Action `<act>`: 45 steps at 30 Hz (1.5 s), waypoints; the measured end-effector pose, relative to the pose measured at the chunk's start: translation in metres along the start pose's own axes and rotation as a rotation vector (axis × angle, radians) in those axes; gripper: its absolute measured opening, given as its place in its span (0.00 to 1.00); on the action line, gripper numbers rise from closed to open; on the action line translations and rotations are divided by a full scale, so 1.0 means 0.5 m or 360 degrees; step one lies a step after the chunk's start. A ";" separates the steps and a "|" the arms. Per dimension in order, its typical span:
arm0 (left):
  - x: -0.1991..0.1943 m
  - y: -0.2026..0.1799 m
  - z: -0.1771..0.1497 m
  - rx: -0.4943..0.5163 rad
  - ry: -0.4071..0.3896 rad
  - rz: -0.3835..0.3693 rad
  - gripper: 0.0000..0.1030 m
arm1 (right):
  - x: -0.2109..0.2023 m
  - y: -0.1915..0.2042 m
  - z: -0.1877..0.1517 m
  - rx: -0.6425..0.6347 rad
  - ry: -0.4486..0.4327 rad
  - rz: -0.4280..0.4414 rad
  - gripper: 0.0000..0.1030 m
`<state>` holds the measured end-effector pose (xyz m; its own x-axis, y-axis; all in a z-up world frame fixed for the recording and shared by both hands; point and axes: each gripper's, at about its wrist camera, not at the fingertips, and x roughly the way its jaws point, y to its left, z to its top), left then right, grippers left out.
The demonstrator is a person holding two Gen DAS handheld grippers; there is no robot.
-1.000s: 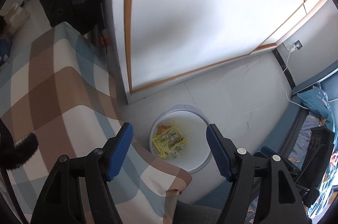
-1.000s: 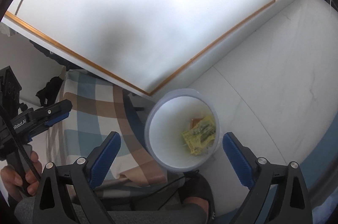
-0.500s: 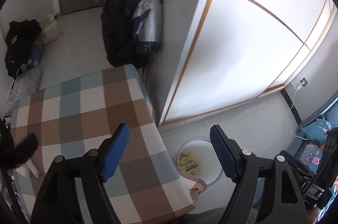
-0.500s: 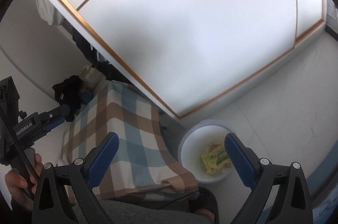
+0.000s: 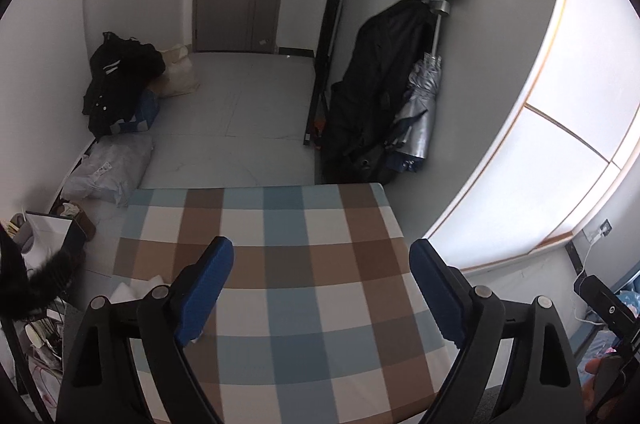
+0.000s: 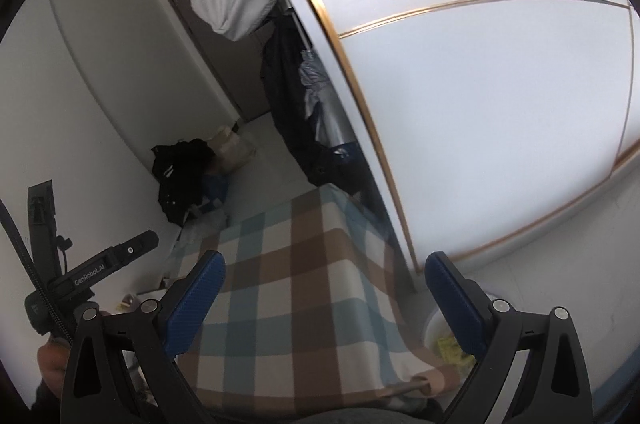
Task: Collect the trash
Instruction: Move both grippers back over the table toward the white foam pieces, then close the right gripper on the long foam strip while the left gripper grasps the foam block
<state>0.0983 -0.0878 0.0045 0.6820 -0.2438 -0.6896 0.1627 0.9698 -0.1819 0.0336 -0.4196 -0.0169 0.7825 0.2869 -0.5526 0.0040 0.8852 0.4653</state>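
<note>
My left gripper [image 5: 320,288] is open and empty above the checked tablecloth [image 5: 288,264] of the table. My right gripper [image 6: 324,300] is open and empty too, above the same cloth [image 6: 296,264]. The white trash bin [image 6: 434,328] stands on the floor at the table's right corner, mostly hidden behind my right finger; a yellow wrapper [image 6: 450,346] lies inside it. The left gripper's body [image 6: 104,268] shows at the left of the right wrist view. A small white scrap [image 5: 132,290] lies at the cloth's left edge by my left finger.
A white wardrobe with gold trim [image 5: 560,128] stands right of the table. Dark coats and a silver umbrella [image 5: 416,116] hang behind it. Black clothing and bags [image 5: 120,84] lie on the floor by the door. Cluttered boxes [image 5: 48,232] sit to the left.
Both grippers have tilted up and swung left, away from the bin and over the table. The bin has left the left wrist view and slid to the right wrist view's lower right.
</note>
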 end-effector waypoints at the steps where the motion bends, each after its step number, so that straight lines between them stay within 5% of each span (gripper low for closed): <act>1: -0.005 0.023 0.000 -0.0024 -0.0006 0.0006 0.85 | 0.006 0.016 -0.004 -0.0011 0.0006 0.0027 0.98; 9: 0.000 0.209 -0.008 -0.0180 0.0016 0.0104 0.85 | 0.117 0.161 -0.040 -0.0118 0.0156 0.0149 0.98; 14: 0.027 0.338 -0.016 -0.0410 0.0102 0.0119 0.85 | 0.201 0.222 -0.075 -0.0196 0.0292 0.0167 0.98; 22: 0.049 0.443 -0.030 -0.0615 0.0162 0.0245 0.85 | 0.346 0.326 -0.127 -0.0363 0.0508 0.0164 0.97; 36: 0.052 0.581 -0.043 -0.0987 0.0230 0.0281 0.85 | 0.584 0.535 -0.233 -0.0705 0.0907 0.0249 0.61; 45: 0.056 0.623 -0.056 -0.1120 0.0299 0.0273 0.85 | 0.655 0.593 -0.291 -0.0993 0.1035 0.0142 0.54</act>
<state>0.1481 0.2069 -0.0912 0.5133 -0.1487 -0.8452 -0.4726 0.7730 -0.4231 0.2006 -0.0101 -0.1604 0.2567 0.3469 -0.9021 -0.5262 0.8331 0.1706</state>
